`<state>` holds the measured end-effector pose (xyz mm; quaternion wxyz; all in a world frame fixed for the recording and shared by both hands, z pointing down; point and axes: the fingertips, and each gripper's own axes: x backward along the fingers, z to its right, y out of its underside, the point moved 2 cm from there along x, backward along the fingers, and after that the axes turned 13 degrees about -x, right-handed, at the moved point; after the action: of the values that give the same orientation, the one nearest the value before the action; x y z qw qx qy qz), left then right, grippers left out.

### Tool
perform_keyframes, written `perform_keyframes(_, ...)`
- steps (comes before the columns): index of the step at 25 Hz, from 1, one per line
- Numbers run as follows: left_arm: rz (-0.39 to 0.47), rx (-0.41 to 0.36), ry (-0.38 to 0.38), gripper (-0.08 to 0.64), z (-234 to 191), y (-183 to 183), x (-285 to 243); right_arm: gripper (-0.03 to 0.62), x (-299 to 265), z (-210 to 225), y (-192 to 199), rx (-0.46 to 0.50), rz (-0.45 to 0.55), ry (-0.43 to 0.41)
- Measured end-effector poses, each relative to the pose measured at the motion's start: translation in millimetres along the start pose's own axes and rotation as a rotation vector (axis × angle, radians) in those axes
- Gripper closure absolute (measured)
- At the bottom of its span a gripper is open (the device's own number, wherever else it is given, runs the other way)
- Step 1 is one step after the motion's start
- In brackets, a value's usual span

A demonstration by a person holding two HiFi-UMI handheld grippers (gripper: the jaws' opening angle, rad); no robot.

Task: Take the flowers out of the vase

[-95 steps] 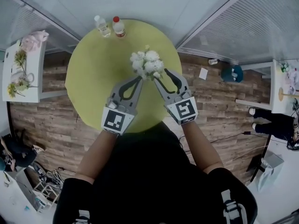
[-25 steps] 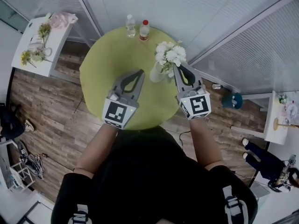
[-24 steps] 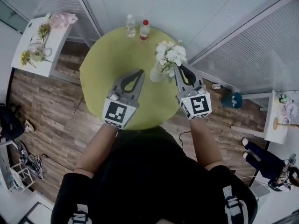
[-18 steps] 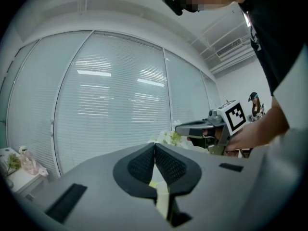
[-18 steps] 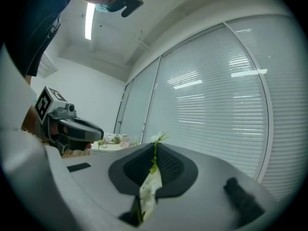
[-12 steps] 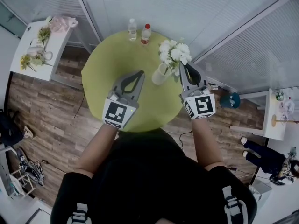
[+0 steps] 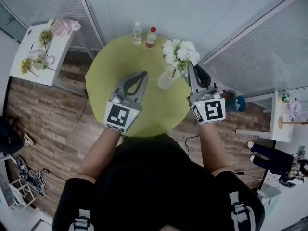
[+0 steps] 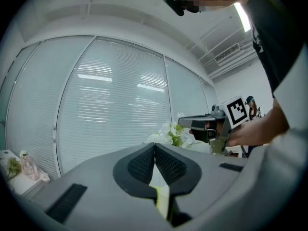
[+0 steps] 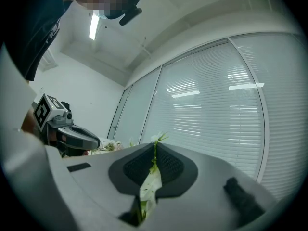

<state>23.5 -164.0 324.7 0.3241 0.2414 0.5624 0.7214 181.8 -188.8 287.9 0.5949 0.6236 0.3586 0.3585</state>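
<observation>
The flowers [image 7: 180, 53] stand over the vase [image 7: 167, 79] at the far right of the table [image 7: 108, 76], and their stems [image 9: 154, 154] seem still to dip into its mouth. Your right gripper [image 7: 190, 66] is clamped on them, so you are mid-lift. Next, pull straight up until they clear. Your left gripper [image 7: 145, 74], jaws together and empty, hovers left of the vase. A second ago the blooms sat lower.

Office room: blind-covered glass partitions [image 7: 269, 42], wood-plank floor [image 7: 48, 109]
</observation>
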Motion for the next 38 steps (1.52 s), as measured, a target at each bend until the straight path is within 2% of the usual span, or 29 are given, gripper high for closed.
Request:
perform_keyframes(9,0.022,0.012,-0.014,0.546,-4,-8,22,0.566,9,-20,-29,0.027,0.042,-0.001)
perform_keyframes(16,0.034,0.010,-0.024,0.546,-12,-9,42,0.566,10,-48,-35,0.032,0.047,-0.032)
perform_keyframes(26,0.020,0.012,-0.024,0.546,-23,-1,77,0.566,7,-94,-20,0.017,0.013,-0.061)
perform_keyframes(38,-0.004,0.023,0.028,0.546,-40,33,121,0.566,-2,-166,19,-0.017,-0.045,-0.083)
